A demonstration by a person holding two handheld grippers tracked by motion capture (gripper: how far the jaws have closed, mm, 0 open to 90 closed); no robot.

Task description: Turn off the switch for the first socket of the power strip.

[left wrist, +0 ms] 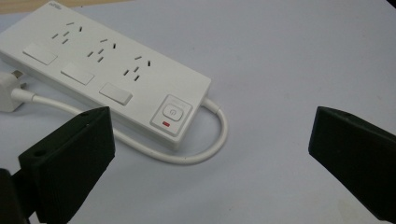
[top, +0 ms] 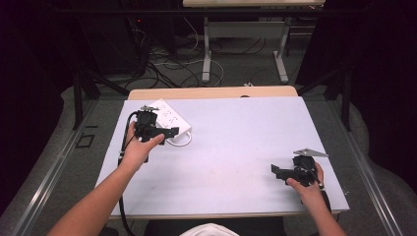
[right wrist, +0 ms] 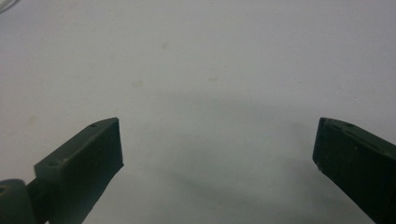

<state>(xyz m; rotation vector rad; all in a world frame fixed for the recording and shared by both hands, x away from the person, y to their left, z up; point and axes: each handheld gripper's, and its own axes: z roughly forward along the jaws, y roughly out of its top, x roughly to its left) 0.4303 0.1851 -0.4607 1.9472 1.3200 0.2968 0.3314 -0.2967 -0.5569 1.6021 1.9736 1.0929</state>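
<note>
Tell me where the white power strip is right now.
The power strip lies at the table's far left corner in the high view, right beside the open left gripper, with its cord looped alongside it.

Power strip point(left wrist: 107, 70): white plastic, smooth, slight sheen; cord point(left wrist: 205, 151) white, glossy. Left gripper point(left wrist: 210, 154) jaws: black plastic, matt, faintly grainy. Right gripper point(right wrist: 219, 163) jaws looked same, dull black. Table point(top: 236, 142): pale grey matt top, few faint stains; far edge showed light wood.
</note>
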